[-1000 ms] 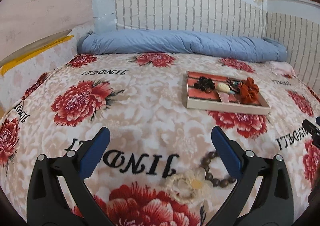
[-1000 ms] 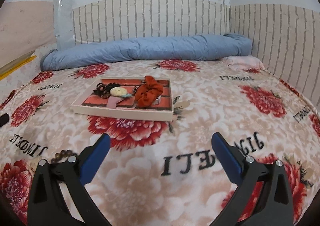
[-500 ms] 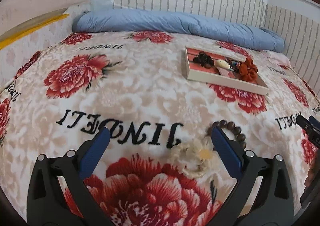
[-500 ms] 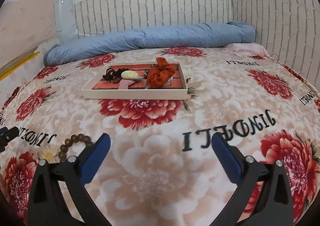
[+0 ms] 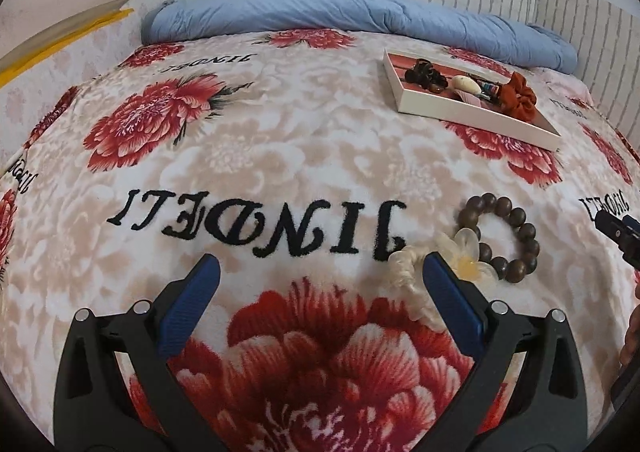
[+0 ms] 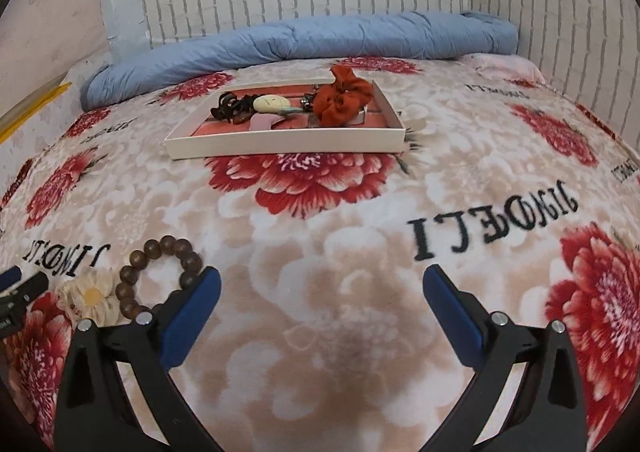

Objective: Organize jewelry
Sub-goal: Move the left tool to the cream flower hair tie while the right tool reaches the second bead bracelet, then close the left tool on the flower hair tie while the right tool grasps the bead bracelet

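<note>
L gripper [image 5: 318, 276] wide, empty | R gripper [image 6: 320, 288] wide, empty | bead bracelet [image 5: 502, 238] on blanket [image 5: 280, 155], just right of L tips, touching cream flower scrunchie [image 5: 466, 258] | tray [image 5: 472, 117] w/ jewelry well beyond bracelet

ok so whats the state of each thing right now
left gripper: open, empty
right gripper: open, empty
bead bracelet: loose on blanket, outside tray
flower scrunchie: on blanket, touching the bracelet
tray: open, holding some items
red scrunchie: in tray
</note>
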The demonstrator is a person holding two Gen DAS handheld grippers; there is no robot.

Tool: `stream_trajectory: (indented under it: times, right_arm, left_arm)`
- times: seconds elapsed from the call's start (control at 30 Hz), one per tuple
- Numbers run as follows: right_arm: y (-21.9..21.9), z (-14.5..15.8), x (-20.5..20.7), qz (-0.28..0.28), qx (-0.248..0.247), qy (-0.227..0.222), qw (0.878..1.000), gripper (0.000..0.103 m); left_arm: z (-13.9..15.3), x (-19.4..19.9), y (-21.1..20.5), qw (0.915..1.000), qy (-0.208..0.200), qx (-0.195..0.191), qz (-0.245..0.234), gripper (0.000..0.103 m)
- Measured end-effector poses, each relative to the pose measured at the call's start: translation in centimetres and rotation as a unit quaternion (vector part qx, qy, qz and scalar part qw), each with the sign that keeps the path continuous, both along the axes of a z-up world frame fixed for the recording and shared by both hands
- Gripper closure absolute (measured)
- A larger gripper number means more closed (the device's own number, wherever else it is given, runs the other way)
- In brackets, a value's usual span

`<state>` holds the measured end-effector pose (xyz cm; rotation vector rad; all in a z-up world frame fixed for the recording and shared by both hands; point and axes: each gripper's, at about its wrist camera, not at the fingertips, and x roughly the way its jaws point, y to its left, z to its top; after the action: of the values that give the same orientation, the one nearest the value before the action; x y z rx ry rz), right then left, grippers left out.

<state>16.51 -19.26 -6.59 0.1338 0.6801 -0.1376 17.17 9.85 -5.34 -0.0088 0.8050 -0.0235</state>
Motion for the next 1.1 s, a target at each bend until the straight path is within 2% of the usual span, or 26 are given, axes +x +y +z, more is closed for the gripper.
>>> stream_trajectory:
  times: [0.17, 0.47, 0.53, 0.67, 0.87, 0.93, 1.03, 1.1]
  right_arm:
    - [1.2, -0.4, 0.5, 0.008, -0.019, 0.009, 1.0, 0.004]
    - [2.5, -1.0, 1.6, 0.014, -0.017, 0.027, 0.999, 0.006]
    - [2.7, -1.2, 1.8, 0.016, -0.017, 0.03, 0.999, 0.011]
    - [3.2, -1.5, 2.1, 0.021, -0.02, 0.035, 0.999, 0.014]
    - [4.0, -1.7, 2.8, 0.035, -0.018, 0.044, 0.998, 0.02]
    - [4.5, -1.8, 3.0, 0.04, -0.019, 0.047, 0.998, 0.021]
    - [5.2, -2.0, 3.3, 0.047, -0.02, 0.051, 0.997, 0.022]
    - [5.8, -2.1, 3.6, 0.053, -0.02, 0.056, 0.997, 0.024]
  left_arm:
    - [-0.7, 0.4, -0.1, 0.9999, 0.009, 0.008, -0.007, 0.005]
    - [-1.0, 0.8, -0.9, 0.9995, 0.013, 0.012, -0.024, 0.005]
    - [-1.1, 1.0, -1.1, 0.9993, 0.015, 0.013, -0.03, 0.006]
    - [-1.6, 1.4, -1.7, 0.9988, 0.026, 0.015, -0.039, 0.008]
    - [-2.4, 2.1, -2.2, 0.9975, 0.045, 0.01, -0.053, 0.024]
    - [-2.7, 2.4, -2.5, 0.9967, 0.053, 0.006, -0.062, 0.038]
    - [-3.1, 2.6, -2.9, 0.9963, 0.058, 0.012, -0.063, 0.044]
    - [-3.1, 2.7, -2.8, 0.9964, 0.057, 0.012, -0.062, 0.055]
